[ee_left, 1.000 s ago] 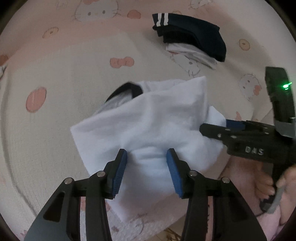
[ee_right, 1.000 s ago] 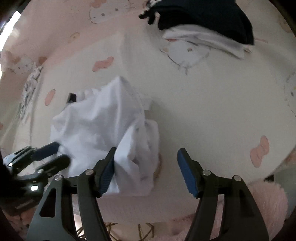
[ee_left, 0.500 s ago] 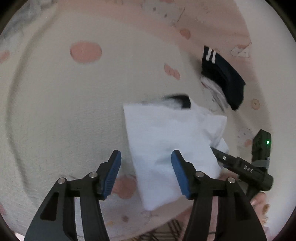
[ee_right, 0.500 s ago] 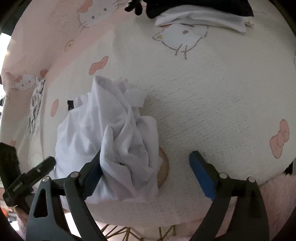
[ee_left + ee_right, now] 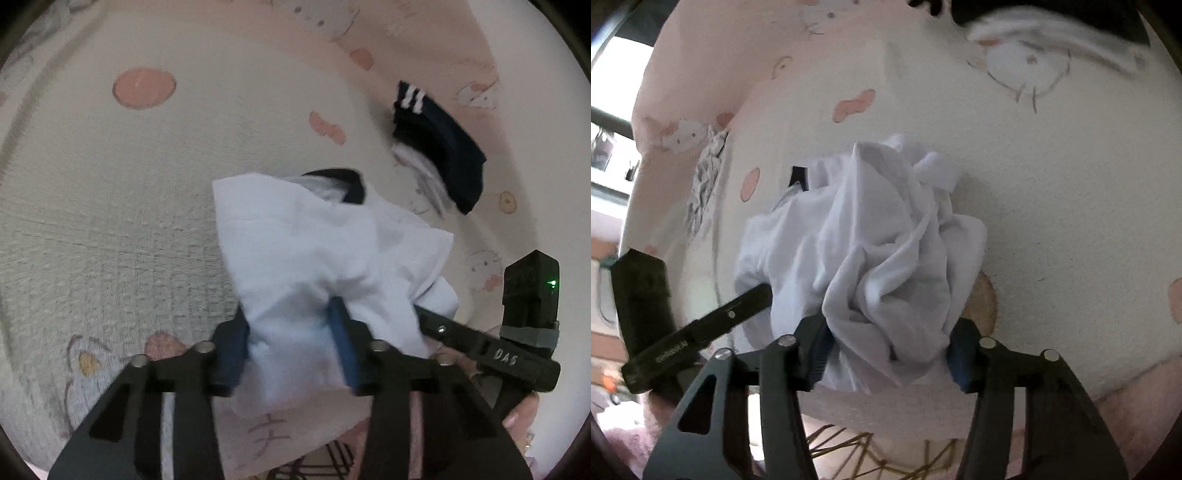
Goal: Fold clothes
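The white shirt [image 5: 314,251] lies bunched on the bedspread [image 5: 110,229], its near edge between the blue pads of the left claw [image 5: 288,339]. That claw's jaws are closing, with cloth filling the gap and the pads at the fabric. The right claw [image 5: 886,350] is closing too, a crumpled wad of the same shirt [image 5: 879,258] packed between its pads.

Left of the left claw the bedspread is bare; right of the right claw it is bare as well. Beyond the shirt sits a dark folded pile [image 5: 439,147], well apart.

A second ago both claws stood wider and the shirt lay flatter.

The bedspread is cream with pink bows and cartoon cats.
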The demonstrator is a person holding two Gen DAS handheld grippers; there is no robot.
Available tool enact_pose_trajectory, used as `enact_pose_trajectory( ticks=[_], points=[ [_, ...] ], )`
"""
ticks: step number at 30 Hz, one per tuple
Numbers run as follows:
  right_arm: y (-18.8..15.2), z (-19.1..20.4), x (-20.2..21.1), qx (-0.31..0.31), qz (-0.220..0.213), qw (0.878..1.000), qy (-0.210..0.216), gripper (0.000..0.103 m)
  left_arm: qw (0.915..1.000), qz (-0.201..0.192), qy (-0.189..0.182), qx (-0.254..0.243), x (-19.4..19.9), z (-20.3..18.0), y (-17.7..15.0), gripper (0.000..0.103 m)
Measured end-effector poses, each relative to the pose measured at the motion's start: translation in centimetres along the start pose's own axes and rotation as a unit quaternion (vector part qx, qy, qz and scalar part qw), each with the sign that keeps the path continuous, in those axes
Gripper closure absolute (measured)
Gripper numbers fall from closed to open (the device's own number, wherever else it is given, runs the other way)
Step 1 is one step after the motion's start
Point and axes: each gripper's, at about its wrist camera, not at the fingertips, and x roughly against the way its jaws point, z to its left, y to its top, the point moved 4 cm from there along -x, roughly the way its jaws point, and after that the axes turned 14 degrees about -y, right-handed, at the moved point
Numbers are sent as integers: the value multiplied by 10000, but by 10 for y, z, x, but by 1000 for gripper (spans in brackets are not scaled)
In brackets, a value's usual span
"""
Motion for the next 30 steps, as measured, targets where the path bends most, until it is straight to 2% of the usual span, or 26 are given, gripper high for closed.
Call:
enact_pose_trajectory(
  ticks=[1,2,4,5,6,8,9,11,13,17,22,30],
  points=[
    [-2,3,3,82,-56,9999,-56,50,10000,26,-11,-2,-2,1,0,63],
    [-1,1,0,31,-33,9999,-123,47,10000,53,-22,-3,-3,1,0,59],
    [2,-4,-6,-84,18,9996,-257,23,9998,77,-155,103,-6,7,0,47],
    [3,-3,-7,-83,24,9997,-246,20,9991,21,-318,262,-6,12,2,46],
    [5,-3,-9,-78,29,9997,-231,22,9985,-37,-386,397,-5,15,2,48],
    [6,2,-7,57,-33,9998,-203,46,9994,-87,-195,259,-4,11,0,59],
    [5,7,-5,195,-104,9996,-191,53,9998,-116,-98,105,-4,5,-1,61],
    [3,17,2,476,-269,9982,-244,62,9998,-161,15,-63,-4,-4,-1,71],
    [1,18,7,516,-351,9975,-321,68,9996,-189,131,-191,-3,-10,1,75],
    [-1,24,17,535,-491,9964,-439,72,9968,-283,404,-623,4,-32,3,76],
    [4,26,45,502,-758,9942,-574,73,9946,-434,384,-860,18,-58,14,76],
    [40,39,90,491,-1330,9866,-806,73,9862,-635,425,-1466,26,-106,40,77]
  ],
)
